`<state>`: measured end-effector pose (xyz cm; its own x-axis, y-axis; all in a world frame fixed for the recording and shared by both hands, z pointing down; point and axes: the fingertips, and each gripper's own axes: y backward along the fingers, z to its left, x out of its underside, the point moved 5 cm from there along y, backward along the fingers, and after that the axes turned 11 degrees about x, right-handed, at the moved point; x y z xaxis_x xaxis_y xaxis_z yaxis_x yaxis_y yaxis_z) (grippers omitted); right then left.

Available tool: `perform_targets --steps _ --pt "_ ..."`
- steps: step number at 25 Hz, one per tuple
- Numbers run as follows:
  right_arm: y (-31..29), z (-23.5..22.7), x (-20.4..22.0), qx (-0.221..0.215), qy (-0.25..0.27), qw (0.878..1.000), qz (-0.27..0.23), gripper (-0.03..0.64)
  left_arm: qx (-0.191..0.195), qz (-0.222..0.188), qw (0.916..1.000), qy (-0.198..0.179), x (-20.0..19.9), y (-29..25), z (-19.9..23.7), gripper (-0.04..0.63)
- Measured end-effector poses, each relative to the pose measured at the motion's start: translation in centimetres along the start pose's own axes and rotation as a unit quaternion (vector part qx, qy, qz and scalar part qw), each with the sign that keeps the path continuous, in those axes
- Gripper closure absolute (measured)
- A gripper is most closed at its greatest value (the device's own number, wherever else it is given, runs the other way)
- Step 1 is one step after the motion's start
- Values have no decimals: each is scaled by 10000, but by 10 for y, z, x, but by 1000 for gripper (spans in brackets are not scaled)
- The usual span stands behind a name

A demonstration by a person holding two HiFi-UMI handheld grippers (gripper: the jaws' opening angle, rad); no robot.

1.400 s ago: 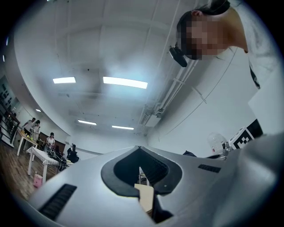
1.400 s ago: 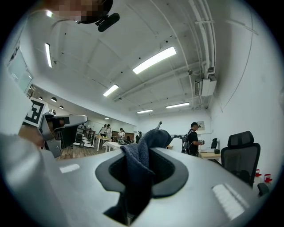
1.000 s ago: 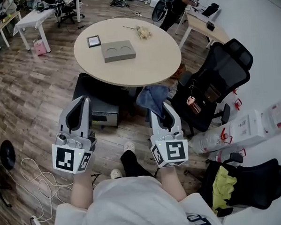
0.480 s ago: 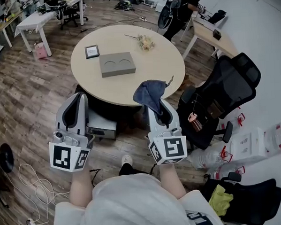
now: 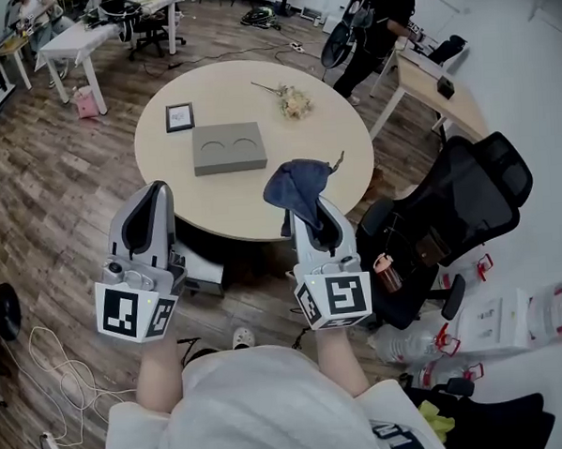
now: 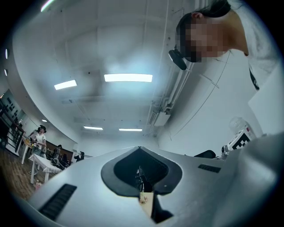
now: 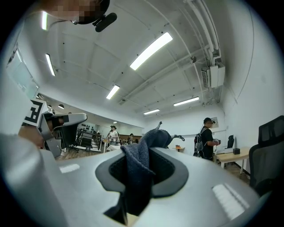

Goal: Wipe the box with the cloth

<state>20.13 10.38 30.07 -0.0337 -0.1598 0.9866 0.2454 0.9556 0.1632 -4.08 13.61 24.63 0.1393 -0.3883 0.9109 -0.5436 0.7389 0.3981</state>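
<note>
We hold the cloth (image 5: pixel 298 182) in the right gripper (image 5: pixel 313 213). Its jaws are clamped on the dark blue fabric, which bunches up beyond the tips, and the right gripper view shows the fold pinched deep between them. The left gripper (image 5: pixel 154 191) has its jaws pressed together with nothing between them, and it is held out to the left, near us.

The box (image 5: pixel 228 147), grey with two round hollows in its top, lies on the round table (image 5: pixel 338 155), on its left half. It is farther from us than both grippers and touches neither.

The step in hand, as we judge it, is carrying the cloth to the box. To do it well, we should reach far and left with the right gripper and tip it down so the loose bunch meets the lid, not the hard jaw tips. We then sweep in long strokes and dip into the hollows. The empty left gripper can brace the box's left edge so it doesn't slide toward the picture frame (image 5: pixel 179 116) or the flowers (image 5: pixel 293 102).
</note>
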Motion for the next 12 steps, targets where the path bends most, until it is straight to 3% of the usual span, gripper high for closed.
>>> perform_targets --steps 6,12 --pt "-21 -24 12 -59 -126 9999 70 528 -52 128 9999 -66 14 -23 -6 589" --pt "-44 -20 22 -109 -214 9996 166 528 -104 236 9996 -67 22 -31 13 589"
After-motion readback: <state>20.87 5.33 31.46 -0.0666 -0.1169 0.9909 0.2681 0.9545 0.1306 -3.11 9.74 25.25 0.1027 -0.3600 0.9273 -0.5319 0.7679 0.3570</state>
